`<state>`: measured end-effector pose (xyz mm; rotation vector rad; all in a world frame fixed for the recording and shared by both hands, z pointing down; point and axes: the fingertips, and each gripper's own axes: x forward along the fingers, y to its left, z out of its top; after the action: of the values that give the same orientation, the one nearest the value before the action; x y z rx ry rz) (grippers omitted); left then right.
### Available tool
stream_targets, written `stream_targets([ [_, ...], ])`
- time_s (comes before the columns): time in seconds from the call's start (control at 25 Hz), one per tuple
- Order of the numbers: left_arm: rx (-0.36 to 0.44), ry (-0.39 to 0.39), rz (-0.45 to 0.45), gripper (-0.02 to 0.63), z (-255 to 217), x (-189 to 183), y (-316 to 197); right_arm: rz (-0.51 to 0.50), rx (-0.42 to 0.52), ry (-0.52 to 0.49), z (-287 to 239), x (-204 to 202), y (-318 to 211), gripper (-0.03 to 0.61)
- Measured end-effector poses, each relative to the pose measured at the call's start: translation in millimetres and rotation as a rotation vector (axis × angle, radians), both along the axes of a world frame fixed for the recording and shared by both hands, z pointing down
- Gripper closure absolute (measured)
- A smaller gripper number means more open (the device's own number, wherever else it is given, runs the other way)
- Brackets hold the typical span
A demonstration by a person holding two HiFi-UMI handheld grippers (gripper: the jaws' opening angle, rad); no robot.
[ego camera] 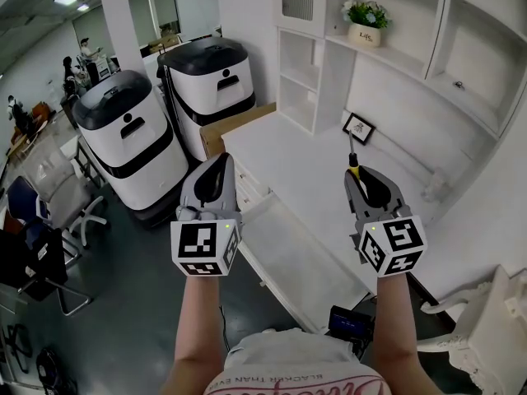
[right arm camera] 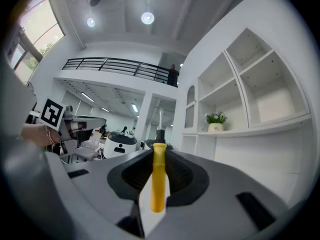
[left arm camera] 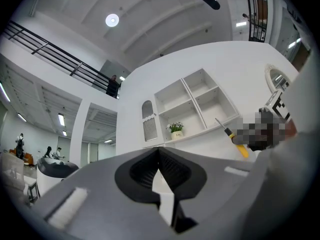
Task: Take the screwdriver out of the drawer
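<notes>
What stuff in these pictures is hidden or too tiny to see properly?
- Head view: most of the handle of the screwdriver, hidden inside the right gripper.
- Head view: the words on the flower pot, too small.
- Head view: the picture in the small frame, too small.
- Head view: the print on the shirt, cut off by the bottom edge.
- Right gripper view: the shape of the screwdriver's tip, too thin and pale.

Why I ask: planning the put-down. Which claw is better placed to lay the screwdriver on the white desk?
Right. The right claw is shut on the screwdriver over the desk; the left claw is shut and empty.
</notes>
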<state>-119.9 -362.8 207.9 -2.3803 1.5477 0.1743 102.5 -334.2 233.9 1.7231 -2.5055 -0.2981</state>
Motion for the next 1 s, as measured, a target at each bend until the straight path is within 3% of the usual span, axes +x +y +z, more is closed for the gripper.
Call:
stream_targets([
  [0.2,0.006,0.036,-0.007,0.604,-8.0,-5.6,1.0,0.012,0.067,-0.048,-27.2,10.7,14.3,0.497],
  [0.36,0.023,0.018,-0.041,0.604,-12.6,-13.2,2.2,0.031,0.109,-0.057,-41.3,19.8,24.0,0.497],
  [1.0,0.049,-0.003,-0.046,0.604,-21.3,-20.5,7.4,0.024,0.092,-0.108,-39.1,24.0,29.9,0.497],
])
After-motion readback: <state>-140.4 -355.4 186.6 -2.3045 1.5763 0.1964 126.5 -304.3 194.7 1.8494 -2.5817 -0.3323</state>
